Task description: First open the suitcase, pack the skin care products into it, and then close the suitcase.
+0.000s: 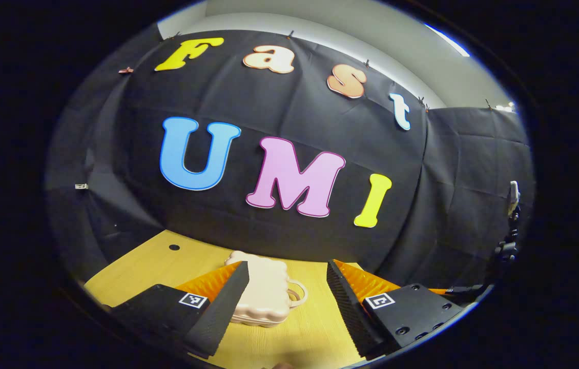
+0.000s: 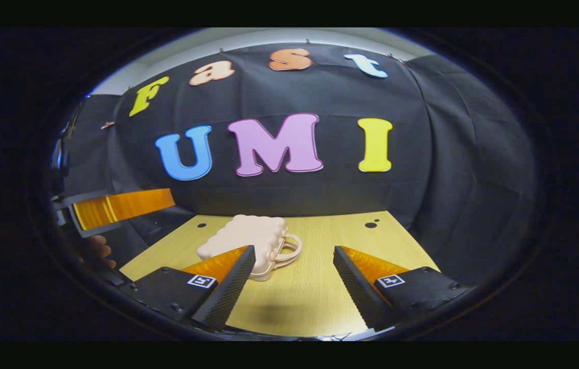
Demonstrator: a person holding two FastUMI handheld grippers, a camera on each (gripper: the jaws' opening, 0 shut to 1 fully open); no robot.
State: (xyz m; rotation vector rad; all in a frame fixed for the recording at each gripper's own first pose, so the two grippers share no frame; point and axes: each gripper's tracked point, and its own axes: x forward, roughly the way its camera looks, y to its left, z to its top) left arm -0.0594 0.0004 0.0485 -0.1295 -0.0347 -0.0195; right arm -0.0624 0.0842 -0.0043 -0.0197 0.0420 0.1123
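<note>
Left gripper view: left gripper (image 1: 287, 271) released above the counter (image 1: 315, 328), jaws apart, the closed suitcase (image 1: 264, 294) lying ahead, partly behind one finger; right gripper view: right gripper (image 2: 293, 256) also released, suitcase (image 2: 248, 238) on the counter (image 2: 300, 297) ahead, left gripper (image 2: 115, 205) at far left

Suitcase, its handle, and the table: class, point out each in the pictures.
Suitcase (image 2: 246, 238): right gripper view, bumpy closed lid.
Handle (image 2: 292, 248): right gripper view, loop at its right side.
Table (image 2: 330, 230): right gripper view, bare wooden top.
</note>
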